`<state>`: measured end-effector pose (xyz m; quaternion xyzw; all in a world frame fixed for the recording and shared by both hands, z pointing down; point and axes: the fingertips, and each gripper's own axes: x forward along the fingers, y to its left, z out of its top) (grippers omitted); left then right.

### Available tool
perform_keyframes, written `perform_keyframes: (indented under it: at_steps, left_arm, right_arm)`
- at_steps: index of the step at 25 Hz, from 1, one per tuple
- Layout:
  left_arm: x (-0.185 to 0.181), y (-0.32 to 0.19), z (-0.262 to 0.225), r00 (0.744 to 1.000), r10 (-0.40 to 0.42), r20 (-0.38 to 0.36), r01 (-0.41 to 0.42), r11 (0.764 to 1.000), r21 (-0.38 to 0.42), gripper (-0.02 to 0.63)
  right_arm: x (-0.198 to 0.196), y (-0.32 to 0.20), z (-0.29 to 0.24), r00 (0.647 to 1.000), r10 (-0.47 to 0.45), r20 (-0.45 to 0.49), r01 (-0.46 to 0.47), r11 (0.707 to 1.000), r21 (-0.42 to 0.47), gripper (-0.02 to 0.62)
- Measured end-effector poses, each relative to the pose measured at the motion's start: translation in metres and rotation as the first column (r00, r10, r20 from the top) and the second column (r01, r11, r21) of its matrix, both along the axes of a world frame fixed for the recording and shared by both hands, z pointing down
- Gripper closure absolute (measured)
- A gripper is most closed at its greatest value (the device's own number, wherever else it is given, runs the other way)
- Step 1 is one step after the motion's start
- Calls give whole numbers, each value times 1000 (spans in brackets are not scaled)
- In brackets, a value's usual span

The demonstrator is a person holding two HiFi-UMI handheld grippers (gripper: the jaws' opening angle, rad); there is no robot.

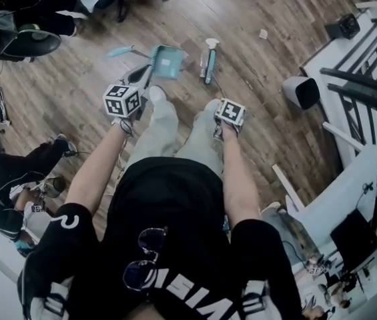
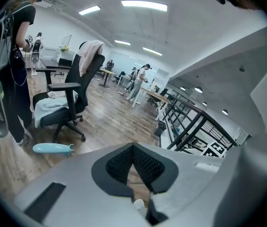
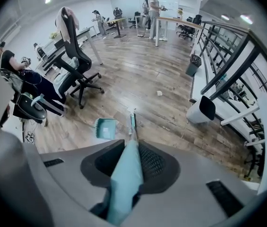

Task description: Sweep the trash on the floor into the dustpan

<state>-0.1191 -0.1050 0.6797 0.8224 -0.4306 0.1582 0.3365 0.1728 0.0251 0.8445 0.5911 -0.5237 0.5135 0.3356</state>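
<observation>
Broom in hand, a person stands on a wooden floor (image 1: 75,92). The right gripper (image 3: 132,145) has its jaws clamped round the teal handle of the broom (image 3: 126,171), so the head rests on the boards ahead of the feet, just right of the dustpan (image 1: 169,62). The pan lies on the floor, close enough for a short stroke. The left gripper (image 2: 133,148) has its jaws together at the tips with nothing clearly between them. It points out across the room rather than at the pan, which appears unsupported. The trash, a small white scrap (image 1: 263,34), lies farther off to the right, well apart from both broom and pan. Reaching it likely means carrying the broom out beyond it. A pale blue handle (image 2: 53,148) lies left of the pan.
</observation>
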Motion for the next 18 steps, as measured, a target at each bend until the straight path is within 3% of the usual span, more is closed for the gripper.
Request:
perform_keyframes:
  at_steps: [1, 2, 7, 13, 16, 18]
  left_arm:
    - [-6, -3, -1, 1000, 1, 1, -1, 1000, -2, 609]
    - [-12, -5, -1, 1000, 2, 2, -2, 1000, -2, 609]
    - [-50, -15, -2, 1000, 4, 4, -4, 1000, -4, 609]
    - [-93, -28, 1, 1000, -6, 0, 6, 1000, -1, 609]
    - [-110, -33, 2, 1000, -21, -7, 21, 1000, 5, 609]
    - [-120, -36, 3, 999, -31, -12, 31, 1000, 6, 609]
  right_arm:
    - [-22, -8, 1, 997, 5, 73, -8, 1000, 31, 512]
    - [-33, -10, 1, 996, 7, 86, -9, 1000, 28, 512]
    - [-40, 3, -5, 993, -28, -118, 17, 996, -93, 512]
    - [-103, -8, -4, 997, -45, -57, 40, 996, -83, 512]
    - [-106, -3, -6, 985, -88, -146, 69, 989, -134, 512]
    - [-122, -2, -6, 984, -111, -141, 90, 985, -148, 512]
